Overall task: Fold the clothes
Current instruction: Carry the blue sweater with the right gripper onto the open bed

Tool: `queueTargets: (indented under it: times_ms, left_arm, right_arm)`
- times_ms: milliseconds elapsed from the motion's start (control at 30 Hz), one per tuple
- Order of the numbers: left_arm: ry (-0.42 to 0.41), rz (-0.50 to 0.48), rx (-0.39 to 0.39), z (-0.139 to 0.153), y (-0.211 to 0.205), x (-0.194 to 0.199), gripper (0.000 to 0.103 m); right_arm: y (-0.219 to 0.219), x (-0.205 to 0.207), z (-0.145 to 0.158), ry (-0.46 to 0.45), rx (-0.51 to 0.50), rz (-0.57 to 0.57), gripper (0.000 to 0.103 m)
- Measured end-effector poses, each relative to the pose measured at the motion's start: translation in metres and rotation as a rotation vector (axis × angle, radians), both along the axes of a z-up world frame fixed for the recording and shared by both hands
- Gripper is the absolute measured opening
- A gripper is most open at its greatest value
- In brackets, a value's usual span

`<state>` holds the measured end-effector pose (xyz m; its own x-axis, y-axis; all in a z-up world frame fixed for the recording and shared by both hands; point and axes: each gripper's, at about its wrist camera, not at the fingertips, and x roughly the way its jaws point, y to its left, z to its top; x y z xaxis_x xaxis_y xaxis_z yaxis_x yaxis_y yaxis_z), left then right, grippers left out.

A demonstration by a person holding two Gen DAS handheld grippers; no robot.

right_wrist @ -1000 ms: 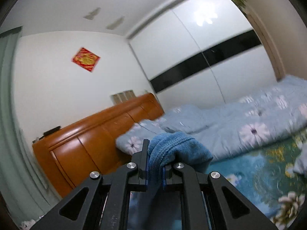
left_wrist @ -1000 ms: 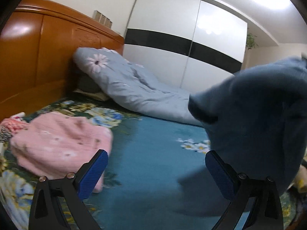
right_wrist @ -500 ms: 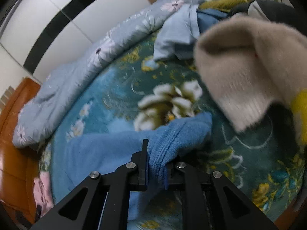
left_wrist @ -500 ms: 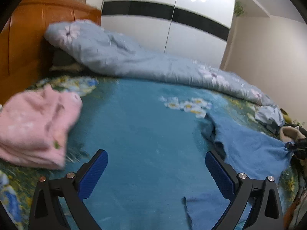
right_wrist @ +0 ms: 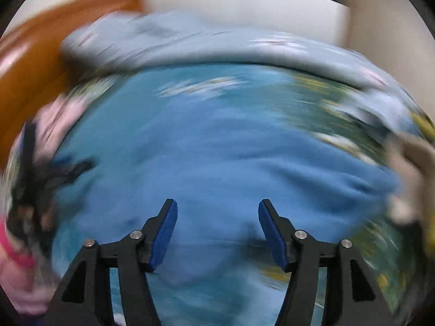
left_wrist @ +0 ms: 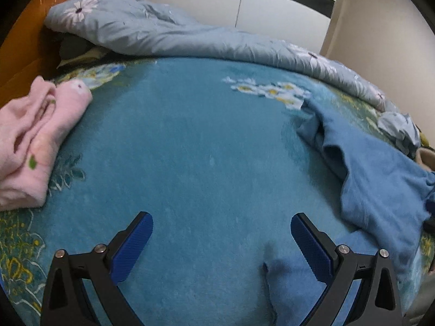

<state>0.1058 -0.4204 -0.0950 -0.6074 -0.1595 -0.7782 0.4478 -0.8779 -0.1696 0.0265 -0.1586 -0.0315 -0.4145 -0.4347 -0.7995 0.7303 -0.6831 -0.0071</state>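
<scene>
A blue knit garment (left_wrist: 380,179) lies crumpled on the teal floral bedspread (left_wrist: 190,149), to the right in the left wrist view; a part of it reaches under my left gripper's right finger. My left gripper (left_wrist: 221,240) is open and empty, low over the bedspread. My right gripper (right_wrist: 217,229) is open and empty above the same blue garment (right_wrist: 244,168); that view is blurred by motion. A folded pink garment (left_wrist: 32,141) lies at the left.
A grey-blue flowered duvet (left_wrist: 190,35) is bunched along the far side of the bed. A wooden headboard (left_wrist: 24,40) stands at the left. Other clothes (left_wrist: 399,130) are heaped at the right edge. A wardrobe stands behind the bed.
My right gripper was shut on the blue garment, brought it down from the air onto the bed, and has opened and let go. My left gripper tilted down toward the bedspread.
</scene>
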Motion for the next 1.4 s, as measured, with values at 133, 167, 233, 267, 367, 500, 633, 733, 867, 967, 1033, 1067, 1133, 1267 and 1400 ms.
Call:
queueTargets:
  times_ms: [133, 167, 233, 267, 367, 500, 633, 733, 867, 967, 1033, 1067, 1133, 1267, 1400]
  left_arm:
    - [-0.01, -0.003, 0.05, -0.005, -0.004, 0.004, 0.103]
    - [-0.01, -0.005, 0.057, -0.005, -0.005, 0.005, 0.103]
    - [-0.006, -0.009, 0.08, -0.006, -0.008, 0.006, 0.103]
    - [-0.002, -0.008, 0.094, -0.007, -0.009, 0.007, 0.103]
    - [0.01, -0.002, 0.131, -0.009, -0.014, 0.008, 0.103]
    - [-0.038, -0.052, 0.049, -0.01, -0.003, 0.002, 0.103]
    - [-0.049, -0.145, -0.027, 0.001, 0.016, -0.004, 0.103]
    - [0.033, -0.259, -0.085, 0.023, 0.034, -0.016, 0.103]
    - [0.128, -0.437, -0.34, 0.051, 0.073, -0.049, 0.103]
    - [0.14, -0.559, -0.538, 0.054, 0.098, -0.085, 0.103]
    - [0.121, -0.644, -0.624, 0.047, 0.112, -0.105, 0.103]
    - [0.113, -0.681, -0.663, 0.043, 0.118, -0.113, 0.103]
    - [0.103, -0.738, -0.74, 0.034, 0.132, -0.123, 0.103]
    - [0.131, -0.774, -0.865, 0.026, 0.151, -0.144, 0.102]
    - [0.152, -0.78, -0.848, 0.028, 0.156, -0.164, 0.082]
  right_arm:
    - [-0.046, 0.015, -0.028, 0.018, 0.08, 0.115, 0.064]
    - [-0.05, 0.014, -0.034, 0.031, 0.114, 0.114, 0.063]
    - [-0.05, 0.013, -0.041, 0.092, 0.176, 0.082, 0.054]
    - [-0.047, 0.011, -0.041, 0.112, 0.187, 0.055, 0.022]
    - [-0.023, 0.001, -0.022, 0.11, 0.115, -0.056, 0.003]
    - [0.018, -0.012, 0.012, 0.168, 0.029, -0.189, 0.003]
    - [0.054, -0.027, 0.038, 0.197, -0.038, -0.294, 0.003]
    - [0.068, -0.033, 0.051, 0.193, -0.076, -0.323, 0.003]
    - [0.086, -0.042, 0.068, 0.183, -0.128, -0.356, 0.003]
    - [0.095, -0.05, 0.078, 0.165, -0.16, -0.372, 0.003]
    - [0.099, -0.056, 0.082, 0.162, -0.169, -0.38, 0.003]
    - [0.1, -0.058, 0.084, 0.164, -0.171, -0.383, 0.003]
    - [0.102, -0.062, 0.087, 0.168, -0.176, -0.386, 0.003]
    - [0.104, -0.07, 0.09, 0.171, -0.187, -0.366, 0.003]
    - [0.113, -0.083, 0.089, 0.178, -0.198, -0.376, 0.003]
